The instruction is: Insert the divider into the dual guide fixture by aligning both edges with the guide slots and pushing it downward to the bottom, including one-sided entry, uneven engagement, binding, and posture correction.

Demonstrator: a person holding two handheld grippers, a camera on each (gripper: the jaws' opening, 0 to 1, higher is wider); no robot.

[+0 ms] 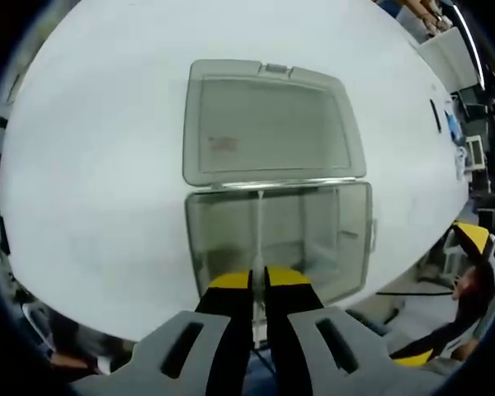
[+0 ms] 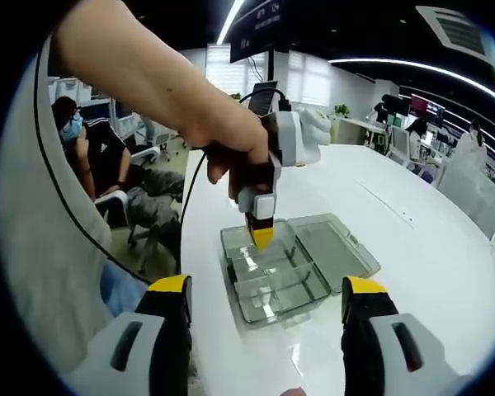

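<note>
Pinching a thin clear divider (image 1: 260, 216) edge-on between nearly closed jaws, the left gripper (image 1: 258, 279) stands directly above the open transparent box (image 2: 274, 276), which sits near the desk (image 2: 445, 272) edge closest to the person. Seen from the left gripper view, the divider's long axis runs straight away from the gripper across the tray, so the push should go straight down. Well back from the box, the right gripper (image 2: 268, 299) hangs wide open and empty, its lid (image 2: 334, 245) lying flat beside.

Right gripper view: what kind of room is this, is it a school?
More likely an open office. A big white table holds a clear plastic box, people sit on chairs at desks behind, and strip lights run along a dark ceiling.
</note>
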